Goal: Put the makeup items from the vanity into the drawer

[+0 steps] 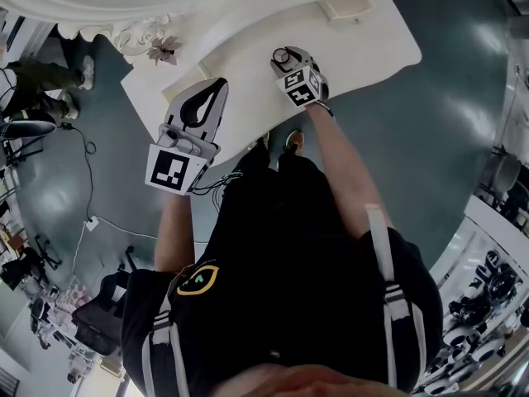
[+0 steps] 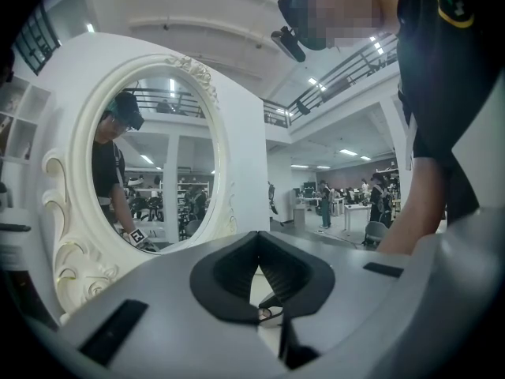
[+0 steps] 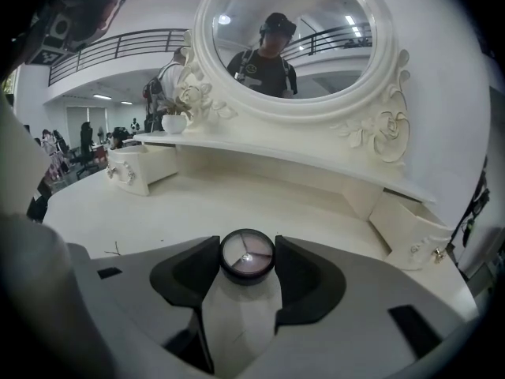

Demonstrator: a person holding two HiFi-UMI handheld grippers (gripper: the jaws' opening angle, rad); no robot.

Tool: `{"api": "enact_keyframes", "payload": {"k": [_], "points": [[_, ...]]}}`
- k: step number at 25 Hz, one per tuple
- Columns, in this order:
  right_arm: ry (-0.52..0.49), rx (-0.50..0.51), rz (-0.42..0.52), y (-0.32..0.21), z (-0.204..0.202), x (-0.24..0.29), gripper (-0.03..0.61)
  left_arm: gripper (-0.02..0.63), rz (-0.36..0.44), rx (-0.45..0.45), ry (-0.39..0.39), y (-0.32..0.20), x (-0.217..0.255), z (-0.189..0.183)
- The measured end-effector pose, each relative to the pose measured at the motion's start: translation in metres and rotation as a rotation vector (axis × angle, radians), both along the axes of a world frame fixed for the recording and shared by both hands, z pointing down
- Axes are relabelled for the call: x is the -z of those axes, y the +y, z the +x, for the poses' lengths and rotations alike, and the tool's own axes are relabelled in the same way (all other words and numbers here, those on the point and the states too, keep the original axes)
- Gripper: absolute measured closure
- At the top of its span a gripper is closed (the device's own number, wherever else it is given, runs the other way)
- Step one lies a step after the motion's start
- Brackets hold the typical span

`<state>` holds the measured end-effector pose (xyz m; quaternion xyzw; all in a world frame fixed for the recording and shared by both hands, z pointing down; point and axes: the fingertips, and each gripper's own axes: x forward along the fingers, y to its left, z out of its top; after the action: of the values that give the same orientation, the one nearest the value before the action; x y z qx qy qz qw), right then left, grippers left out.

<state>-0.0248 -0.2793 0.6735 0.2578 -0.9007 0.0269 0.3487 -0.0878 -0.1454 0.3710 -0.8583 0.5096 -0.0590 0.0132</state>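
Note:
A round compact (image 3: 247,257) with a black rim and a pale pink three-part pan sits between the pads of my right gripper (image 3: 247,260), which is shut on it just above the white vanity top (image 3: 197,208). In the head view the right gripper (image 1: 284,57) is over the middle of the vanity top (image 1: 364,48) with the compact (image 1: 283,55) at its tips. My left gripper (image 1: 221,83) hovers over the vanity's near left part, jaws shut with nothing between them. In the left gripper view the left gripper (image 2: 258,242) points level towards the oval mirror (image 2: 150,156).
A small drawer (image 3: 410,226) stands pulled out at the right under the mirror shelf, also visible as the drawer (image 1: 347,8) from above. Another drawer unit (image 3: 138,168) sits at the left. A white vase of flowers (image 3: 175,121) is on the shelf. Cables lie on the floor (image 1: 99,213).

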Motion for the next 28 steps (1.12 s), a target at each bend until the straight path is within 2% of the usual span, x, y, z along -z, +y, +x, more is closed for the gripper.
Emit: {"api": "enact_keyframes", "payload": {"k": [8, 14, 25, 28], "points": [[-0.049, 0.031, 0.071, 0.000, -0.010, 0.042, 0.339, 0.595, 0.011, 0.009, 0.003, 0.006, 0.004, 0.004], [-0.101, 0.105, 0.143, 0.013, -0.034, 0.089, 0.337, 0.595, 0.023, 0.042, 0.009, 0.012, 0.006, -0.002], [-0.203, 0.310, 0.218, 0.071, -0.089, 0.161, 0.339, 0.595, 0.010, 0.217, 0.024, 0.051, 0.007, -0.040], [-0.226, 0.376, 0.220, 0.093, -0.111, 0.172, 0.339, 0.595, 0.016, 0.272, -0.002, 0.070, 0.002, -0.058]]}}
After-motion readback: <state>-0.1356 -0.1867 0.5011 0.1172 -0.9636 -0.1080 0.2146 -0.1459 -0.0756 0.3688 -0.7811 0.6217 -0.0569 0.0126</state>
